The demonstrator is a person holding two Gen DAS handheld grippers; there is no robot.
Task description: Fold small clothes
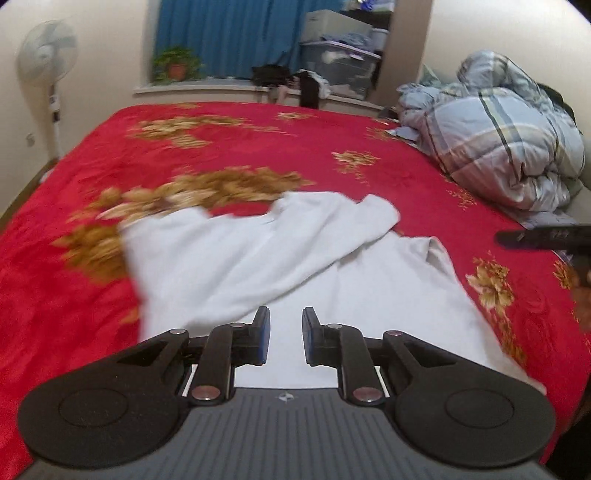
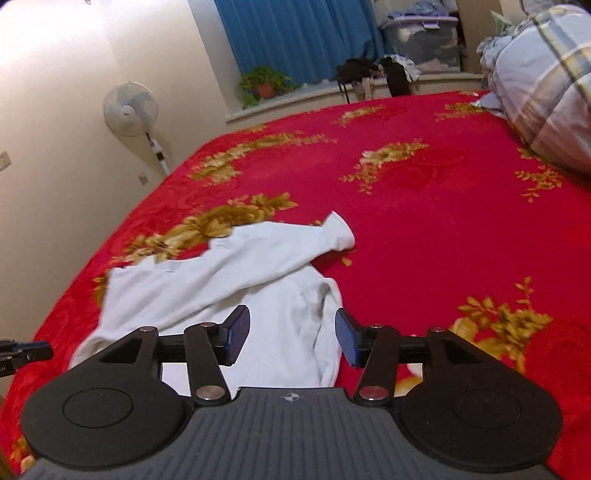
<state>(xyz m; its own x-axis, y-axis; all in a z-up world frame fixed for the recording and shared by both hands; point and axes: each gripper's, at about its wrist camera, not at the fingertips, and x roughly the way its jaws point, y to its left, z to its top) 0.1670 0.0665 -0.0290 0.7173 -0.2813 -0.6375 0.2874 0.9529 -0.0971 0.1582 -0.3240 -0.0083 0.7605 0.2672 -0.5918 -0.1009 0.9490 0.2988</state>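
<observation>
Spreading across nearly the whole view, a red blanket (image 1: 258, 155) with golden flower patterns covers the bed. At the far left, a white standing fan (image 1: 48, 51) stands by the cream wall. Next along, a potted plant (image 1: 177, 64) sits on the window ledge before a blue curtain (image 1: 236, 33); dark items and clear storage bins (image 1: 340, 62) stacked with clothes crowd the ledge's right part. At the bed's right side lies a bundled plaid quilt (image 1: 509, 122) in pale blue and grey.

A white garment (image 1: 258, 251) lies rumpled on the blanket near the bed's near edge, one sleeve folded diagonally across its body, cuff pointing right.

The left gripper (image 1: 285, 334) hovers just above the garment's lower part, its jaws parted and holding nothing. The right gripper (image 2: 291, 338) is likewise spread wide over the garment's right edge, nothing between its blue pads (image 2: 349, 343). In the left wrist view, the right gripper's dark tip pokes in at the far right.
</observation>
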